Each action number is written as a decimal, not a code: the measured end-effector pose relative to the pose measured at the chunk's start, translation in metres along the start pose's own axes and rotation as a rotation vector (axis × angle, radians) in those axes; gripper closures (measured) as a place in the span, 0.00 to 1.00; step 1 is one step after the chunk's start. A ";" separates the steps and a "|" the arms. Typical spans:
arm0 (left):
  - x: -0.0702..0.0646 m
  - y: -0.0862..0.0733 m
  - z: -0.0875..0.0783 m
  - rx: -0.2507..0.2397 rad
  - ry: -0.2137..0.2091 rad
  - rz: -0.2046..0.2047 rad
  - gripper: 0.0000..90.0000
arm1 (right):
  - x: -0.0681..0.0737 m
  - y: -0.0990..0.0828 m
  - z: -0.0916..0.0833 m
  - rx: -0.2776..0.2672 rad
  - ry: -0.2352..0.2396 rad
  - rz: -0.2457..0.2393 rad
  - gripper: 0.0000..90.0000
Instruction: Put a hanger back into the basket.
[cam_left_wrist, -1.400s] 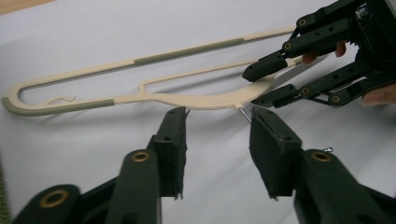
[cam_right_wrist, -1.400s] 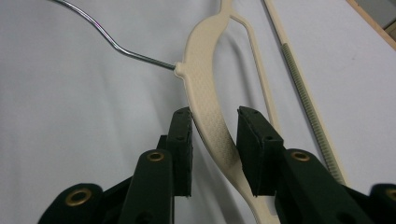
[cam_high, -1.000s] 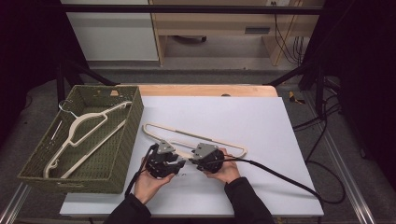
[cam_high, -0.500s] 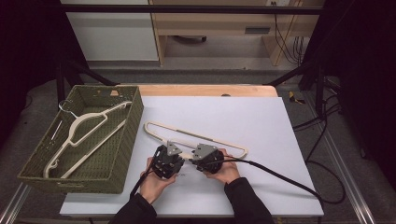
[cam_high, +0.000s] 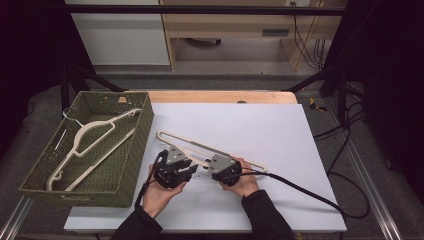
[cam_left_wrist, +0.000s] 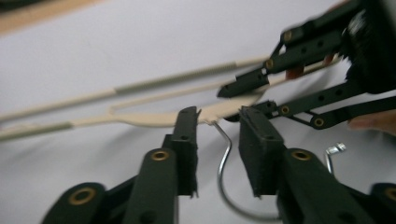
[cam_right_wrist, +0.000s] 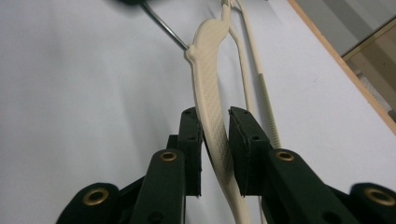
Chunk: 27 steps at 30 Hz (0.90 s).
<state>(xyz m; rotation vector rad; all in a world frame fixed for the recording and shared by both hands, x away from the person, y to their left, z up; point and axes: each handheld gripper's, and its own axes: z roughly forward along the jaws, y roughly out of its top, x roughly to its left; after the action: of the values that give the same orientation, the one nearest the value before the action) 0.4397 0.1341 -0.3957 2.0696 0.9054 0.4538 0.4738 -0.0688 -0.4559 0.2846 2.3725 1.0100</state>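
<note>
A cream plastic hanger with a metal hook lies on the white table. My left gripper stands at the hanger's neck. Its jaws have just been opening, and the hook wire runs between the pads without touching either. My right gripper points along one hanger arm toward the neck. Its jaws have just been closing and now clamp that ribbed arm between the pads. It also appears in the left gripper view, close beside the left jaws.
A green woven basket stands at the table's left with another cream hanger inside. A black cable trails right from the right gripper. A wooden strip edges the far side of the table.
The left gripper has risen a little by the hanger's neck. The right hand stays where it was on the hanger arm.
</note>
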 end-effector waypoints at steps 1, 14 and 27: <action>0.003 0.003 -0.011 -0.048 -0.001 -0.004 0.70 | -0.001 0.001 -0.002 -0.003 -0.003 -0.005 0.85; 0.043 0.004 -0.075 -0.188 -0.020 0.004 0.30 | -0.027 0.011 -0.055 -0.021 -0.053 0.009 0.96; 0.018 0.006 -0.039 -0.083 -0.161 0.163 0.27 | -0.015 0.020 -0.095 -0.128 0.158 0.098 0.96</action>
<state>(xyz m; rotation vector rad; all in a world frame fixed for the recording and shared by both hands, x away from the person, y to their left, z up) 0.4317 0.1653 -0.3675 2.0785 0.6166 0.3968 0.4335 -0.1182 -0.3815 0.2848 2.4405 1.2668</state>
